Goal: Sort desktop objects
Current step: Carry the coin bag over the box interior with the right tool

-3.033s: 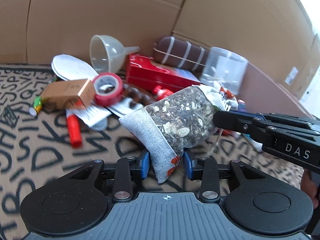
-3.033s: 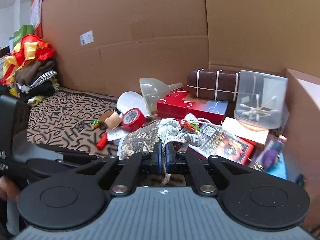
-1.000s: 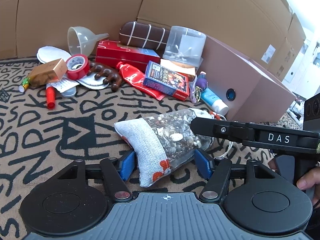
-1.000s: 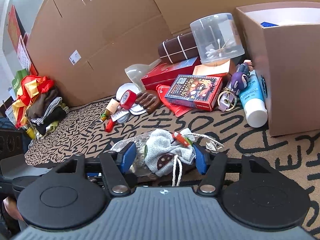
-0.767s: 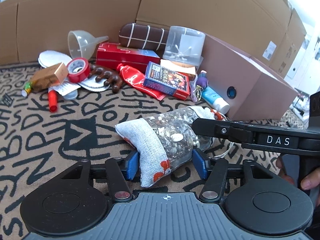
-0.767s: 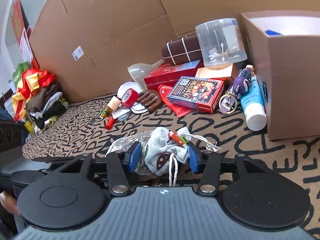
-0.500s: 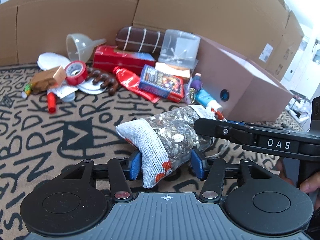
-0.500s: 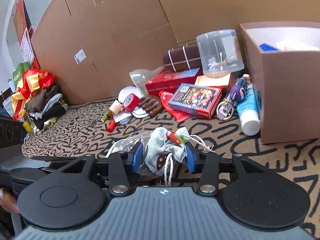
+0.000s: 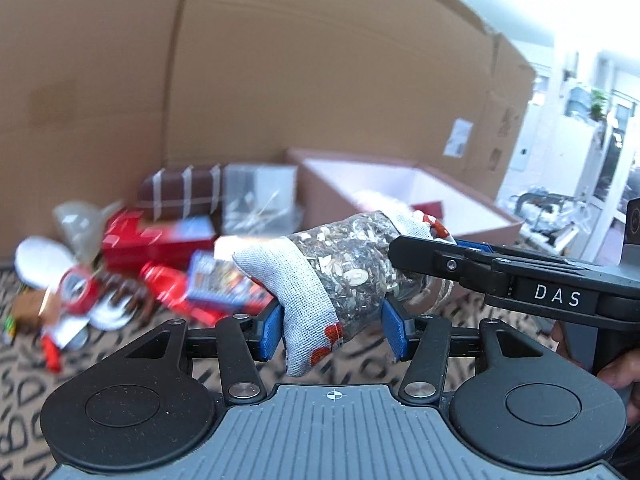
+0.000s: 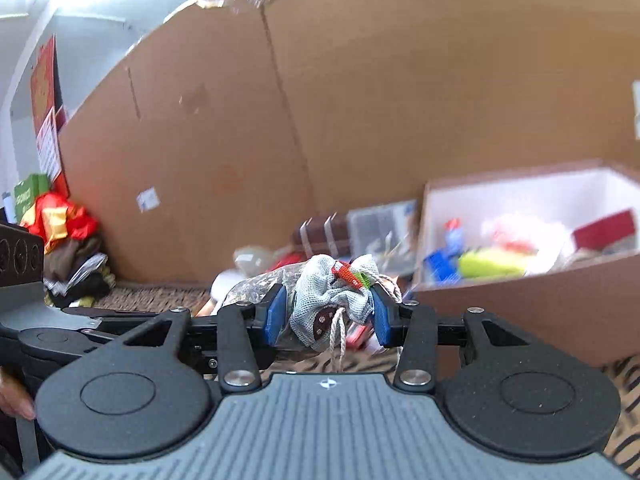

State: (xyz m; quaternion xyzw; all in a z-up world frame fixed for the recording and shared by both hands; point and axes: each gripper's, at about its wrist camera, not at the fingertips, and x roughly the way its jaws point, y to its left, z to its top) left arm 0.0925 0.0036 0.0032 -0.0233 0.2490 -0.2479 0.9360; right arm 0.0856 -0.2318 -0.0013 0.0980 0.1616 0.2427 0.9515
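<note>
A sachet of dried herbs with white mesh ends [image 9: 344, 272] hangs in the air, held at both ends. My left gripper [image 9: 334, 330] is shut on its lower mesh end, blue pads pressing both sides. My right gripper [image 10: 326, 312] is shut on the gathered drawstring end [image 10: 332, 300], and its black fingers [image 9: 460, 264] cross the left wrist view from the right. An open cardboard box [image 10: 520, 280] with a white inside stands to the right, holding several items. In the left wrist view that box [image 9: 400, 188] lies behind the sachet.
Blurred clutter lies on the patterned mat at left: a red box [image 9: 156, 236], red tape roll [image 9: 78, 288], a clear tub [image 9: 260, 196], a brown striped case [image 9: 180, 192]. Tall cardboard walls [image 10: 360, 100] stand behind. A pile of clothes [image 10: 68, 252] sits far left.
Both grippers closed on the sachet where it lay on the mat and lifted it. The view now looks over the box's rim into its inside.
</note>
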